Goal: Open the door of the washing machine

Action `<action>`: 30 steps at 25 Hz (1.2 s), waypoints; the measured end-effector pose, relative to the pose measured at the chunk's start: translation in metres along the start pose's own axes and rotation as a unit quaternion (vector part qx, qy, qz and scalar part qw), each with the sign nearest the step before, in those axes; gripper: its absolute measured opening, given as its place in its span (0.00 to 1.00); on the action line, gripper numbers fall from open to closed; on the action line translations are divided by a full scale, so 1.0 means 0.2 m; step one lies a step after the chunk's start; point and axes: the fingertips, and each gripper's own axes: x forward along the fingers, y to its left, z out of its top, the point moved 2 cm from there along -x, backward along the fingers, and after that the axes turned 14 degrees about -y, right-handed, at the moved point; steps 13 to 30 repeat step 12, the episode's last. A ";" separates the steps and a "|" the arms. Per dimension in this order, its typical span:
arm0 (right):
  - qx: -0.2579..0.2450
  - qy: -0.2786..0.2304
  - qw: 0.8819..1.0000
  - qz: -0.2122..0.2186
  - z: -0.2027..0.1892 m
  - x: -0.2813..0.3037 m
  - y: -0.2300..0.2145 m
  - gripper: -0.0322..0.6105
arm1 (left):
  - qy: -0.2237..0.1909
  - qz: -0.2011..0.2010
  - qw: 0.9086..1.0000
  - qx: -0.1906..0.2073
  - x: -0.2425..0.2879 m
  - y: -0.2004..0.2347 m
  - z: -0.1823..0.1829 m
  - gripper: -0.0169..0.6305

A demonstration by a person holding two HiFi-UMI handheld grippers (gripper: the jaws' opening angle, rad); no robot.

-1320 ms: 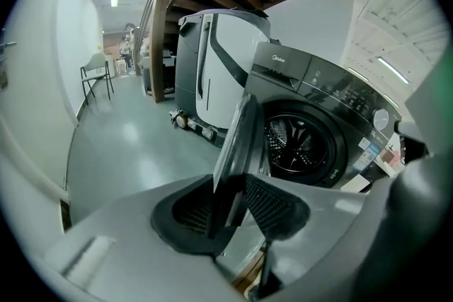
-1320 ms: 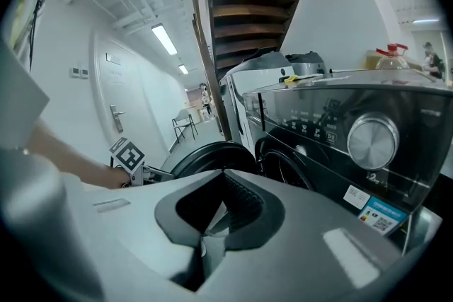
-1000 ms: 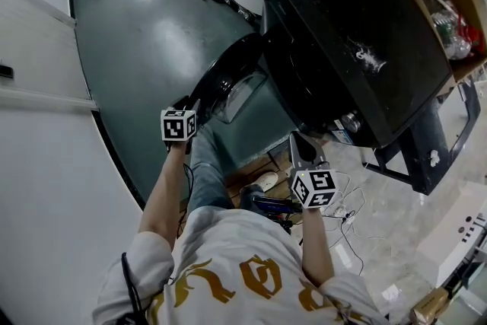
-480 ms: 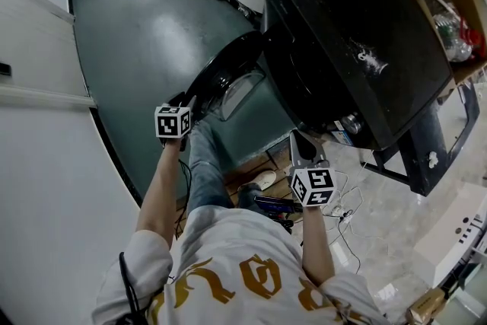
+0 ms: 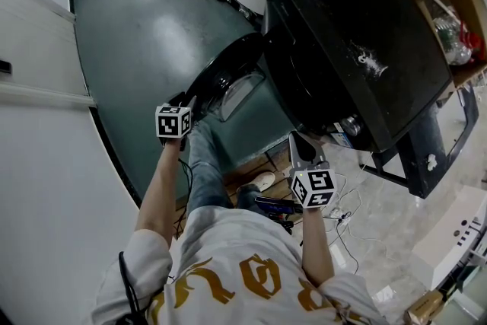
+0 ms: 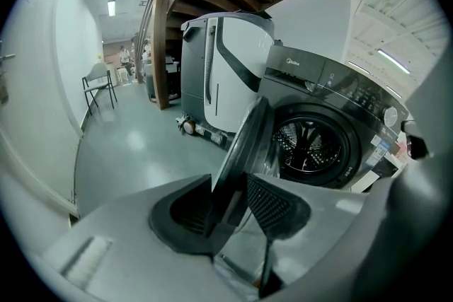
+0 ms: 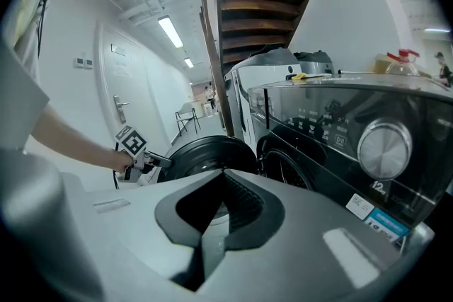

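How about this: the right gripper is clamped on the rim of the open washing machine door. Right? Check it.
Wrong gripper. The left gripper is clamped on the rim of the open washing machine door, as the left gripper view shows; the right gripper holds nothing.

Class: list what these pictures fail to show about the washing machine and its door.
- Drum contents: left gripper view, the open door covers its left edge; the rest is dark.
- Control panel print: right gripper view, too small to read.
- Left gripper hold on the door: head view, its marker cube covers the jaws.
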 end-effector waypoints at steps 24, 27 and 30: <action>0.000 0.002 1.000 -0.004 -0.02 -0.04 -0.03 0.08 | -0.001 0.007 1.000 0.000 -0.01 0.00 0.00 0.27; 0.000 0.002 1.000 -0.004 -0.02 -0.04 -0.03 0.08 | -0.001 0.007 1.000 0.000 -0.01 0.00 0.00 0.27; 0.000 0.002 1.000 -0.004 -0.02 -0.04 -0.03 0.08 | -0.001 0.007 1.000 0.000 -0.01 0.00 0.00 0.27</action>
